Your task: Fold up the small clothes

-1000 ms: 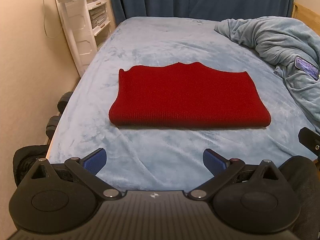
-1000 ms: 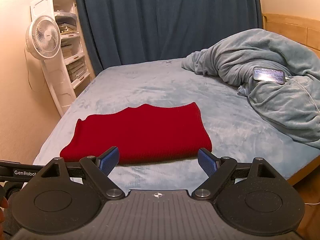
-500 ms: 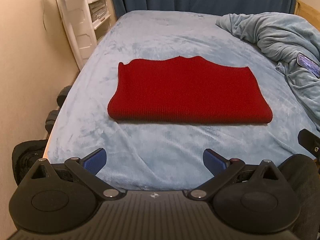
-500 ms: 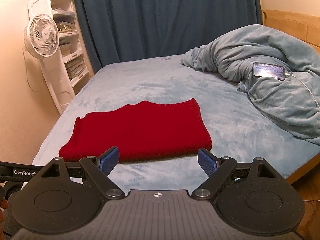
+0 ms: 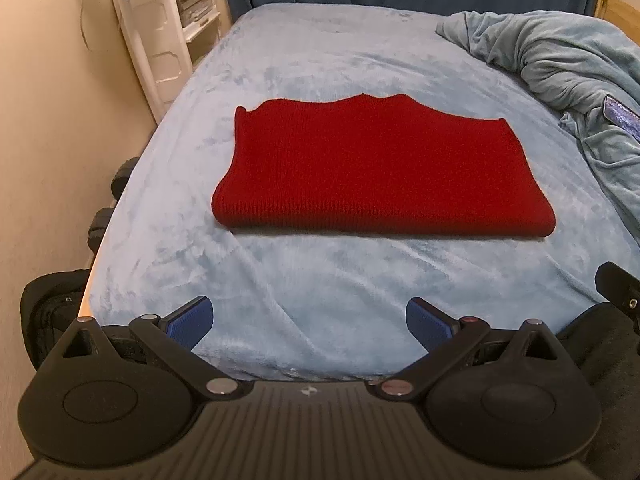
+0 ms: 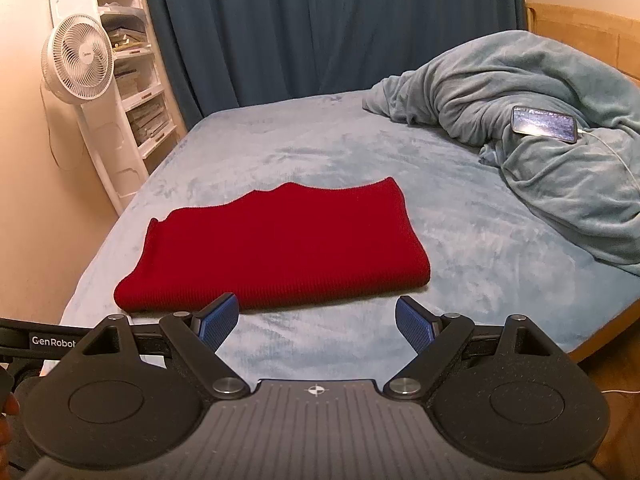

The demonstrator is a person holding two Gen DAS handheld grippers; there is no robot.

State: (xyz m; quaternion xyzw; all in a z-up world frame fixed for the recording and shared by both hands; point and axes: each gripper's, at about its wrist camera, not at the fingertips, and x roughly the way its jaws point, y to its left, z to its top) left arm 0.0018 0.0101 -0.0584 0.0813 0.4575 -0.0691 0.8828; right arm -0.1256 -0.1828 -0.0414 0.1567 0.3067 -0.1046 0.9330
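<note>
Both views tipped slightly lower; left gripper (image 5: 309, 320) and right gripper (image 6: 317, 321) gape wide, empty, before the red sweater (image 5: 376, 168).

A: What did you have around you on the bed (image 6: 304, 152)?
B: You had a pale blue plush cover over the mattress, and a rumpled grey-blue blanket (image 6: 532, 120) heaped along the right side. A phone (image 6: 545, 124) lay screen-up on that heap, with a white cable (image 6: 612, 156) running off its right end.

A: And beyond the bed?
B: You faced a dark blue curtain (image 6: 320, 28) at the far end. A white fan (image 6: 78, 64) stood at the far left, in front of a white shelf unit (image 6: 138, 92) holding stacked papers. A wooden headboard (image 6: 580, 36) showed at the right. Dark round objects (image 5: 108, 220), too blurred to identify, sat beside the left edge.
</note>
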